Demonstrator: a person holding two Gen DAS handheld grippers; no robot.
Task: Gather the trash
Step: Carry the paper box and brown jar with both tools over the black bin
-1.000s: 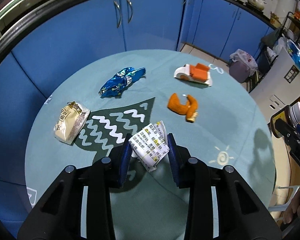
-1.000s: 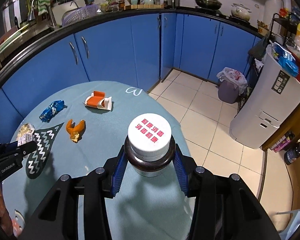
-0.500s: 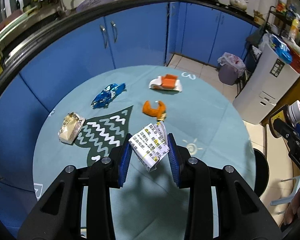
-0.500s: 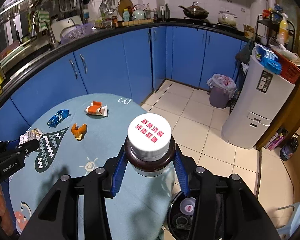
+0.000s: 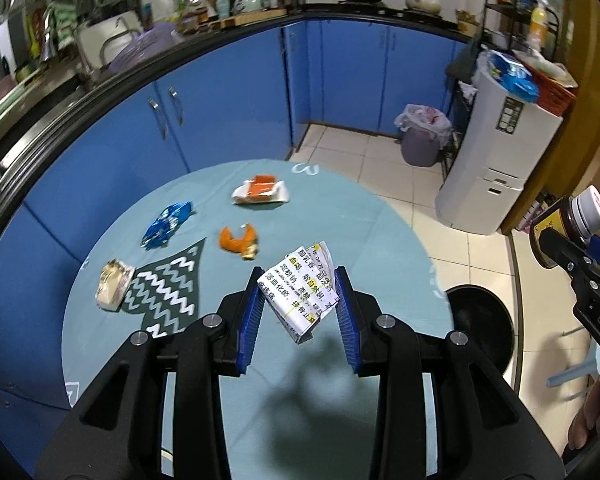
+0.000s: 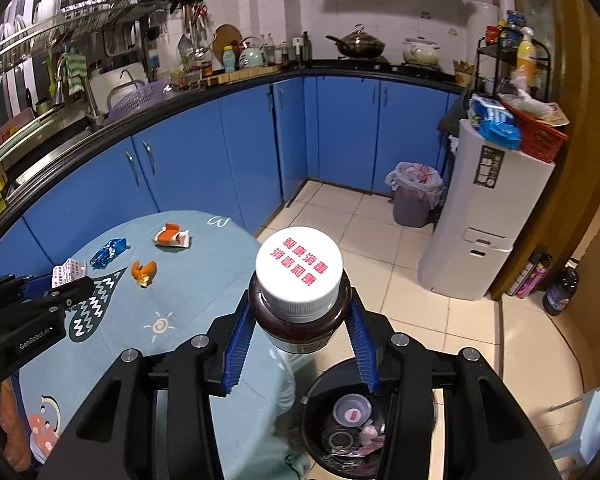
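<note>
My left gripper (image 5: pixel 298 308) is shut on a crumpled white paper packet with printed text (image 5: pixel 298 294), held above the round teal table (image 5: pixel 360 232). My right gripper (image 6: pixel 298 332) is shut on a brown bottle with a white cap (image 6: pixel 299 280), held beyond the table's edge above the black trash bin (image 6: pixel 348 428). The bin also shows in the left wrist view (image 5: pixel 480 324), with the bottle (image 5: pixel 568 224) above it. On the table lie a blue wrapper (image 5: pixel 166 224), an orange peel (image 5: pixel 238 240), a white and orange carton (image 5: pixel 260 194) and a beige packet (image 5: pixel 114 284).
Blue kitchen cabinets (image 6: pixel 260 148) curve behind the table. A grey bin with a bag (image 6: pixel 412 196) and a white appliance (image 6: pixel 484 216) stand on the tiled floor at the right. The black bin holds several discarded items.
Both grippers have risen and pulled back from the table with their loads. The right gripper has moved over the black bin, which has come into view.
</note>
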